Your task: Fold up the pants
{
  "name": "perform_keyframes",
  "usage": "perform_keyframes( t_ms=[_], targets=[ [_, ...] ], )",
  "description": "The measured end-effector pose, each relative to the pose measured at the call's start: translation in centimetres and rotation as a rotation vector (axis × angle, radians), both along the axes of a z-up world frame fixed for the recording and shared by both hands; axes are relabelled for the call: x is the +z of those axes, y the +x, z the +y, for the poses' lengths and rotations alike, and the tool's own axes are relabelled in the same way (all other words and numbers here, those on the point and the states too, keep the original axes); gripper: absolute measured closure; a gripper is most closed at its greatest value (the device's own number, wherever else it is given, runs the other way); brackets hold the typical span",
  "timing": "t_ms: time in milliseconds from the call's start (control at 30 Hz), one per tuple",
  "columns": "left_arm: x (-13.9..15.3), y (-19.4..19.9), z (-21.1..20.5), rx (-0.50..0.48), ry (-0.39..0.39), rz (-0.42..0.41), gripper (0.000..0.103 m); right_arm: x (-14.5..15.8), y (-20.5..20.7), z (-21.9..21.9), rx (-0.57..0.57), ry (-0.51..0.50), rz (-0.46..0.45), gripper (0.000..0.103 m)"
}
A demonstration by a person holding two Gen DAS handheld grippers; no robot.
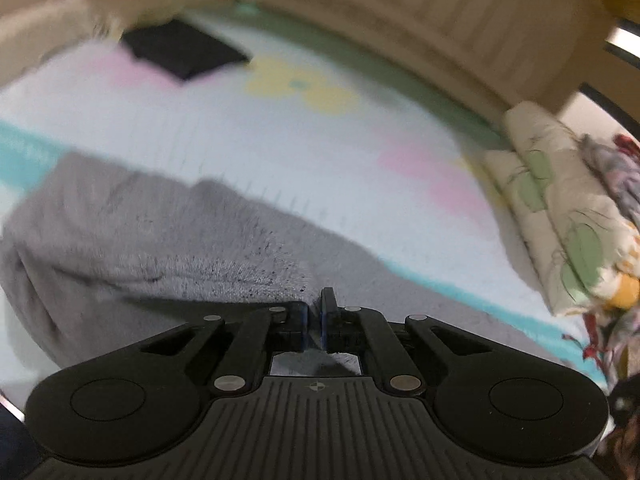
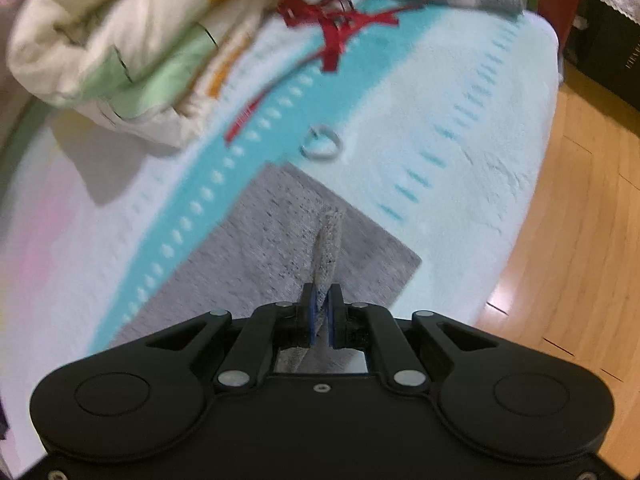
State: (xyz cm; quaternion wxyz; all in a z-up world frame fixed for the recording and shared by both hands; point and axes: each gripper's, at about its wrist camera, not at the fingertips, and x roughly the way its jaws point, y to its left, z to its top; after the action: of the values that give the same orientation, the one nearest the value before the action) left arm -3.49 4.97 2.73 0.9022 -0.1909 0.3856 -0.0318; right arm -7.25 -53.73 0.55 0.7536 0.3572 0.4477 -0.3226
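Grey pants point(image 1: 152, 236) lie on the bed point(image 1: 280, 152). Left tongs point(image 1: 313, 314) and right tongs point(image 2: 321, 308) each pinch fabric (hem ends, probably). Step: lifting. Next: carry both ends over evenly.

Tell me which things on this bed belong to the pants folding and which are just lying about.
Part of the job:
grey pants
left gripper, shut on the fabric
right gripper, pinching a fold of it

Just lying about:
folded floral quilt
red ribbon
small ring
dark folded cloth
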Motion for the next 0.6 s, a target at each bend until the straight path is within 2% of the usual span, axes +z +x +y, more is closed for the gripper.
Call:
perform_keyframes(
  t_ms=[100,167,267,300,333,400,500,600],
  targets=[
    [-0.6,-1.5,-0.1,-0.031,0.038,0.003,0.098,1.4,-0.8,-0.1,-0.018,-0.034,-0.036,0.093],
    [-2.9,-1.3,-0.4,-0.055,0.078,0.077,0.098,1.4,-1.0,0.0,-0.026,-0.048,-0.015,0.093],
    [-7.4,0.4,-1.3,-0.068,0.098,0.234,0.098,-0.6,-0.4,-0.5,-0.019,-0.004,0.106,0.093],
    [-8.2,0.6,-1.3,-0.065,0.09,0.264,0.097,-1.7,-0.1,-0.6,-0.022,0.019,0.161,0.093],
    [-8.6,0.6,-1.2,-0.055,0.075,0.262,0.097,-2.5,0.0,-0.8,-0.028,0.035,0.191,0.093],
    [-8.4,0.9,-1.6,-0.075,0.1,0.245,0.097,-2.9,-0.1,-0.9,-0.039,0.049,0.189,0.093],
    [-8.4,1.3,-2.6,-0.104,0.14,0.241,0.097,-1.5,-0.8,-0.9,-0.048,0.046,0.11,0.093],
    [-8.4,1.9,-3.1,-0.096,0.129,0.23,0.096,-0.8,-1.0,-1.0,-0.06,0.056,0.065,0.093]
  ],
)
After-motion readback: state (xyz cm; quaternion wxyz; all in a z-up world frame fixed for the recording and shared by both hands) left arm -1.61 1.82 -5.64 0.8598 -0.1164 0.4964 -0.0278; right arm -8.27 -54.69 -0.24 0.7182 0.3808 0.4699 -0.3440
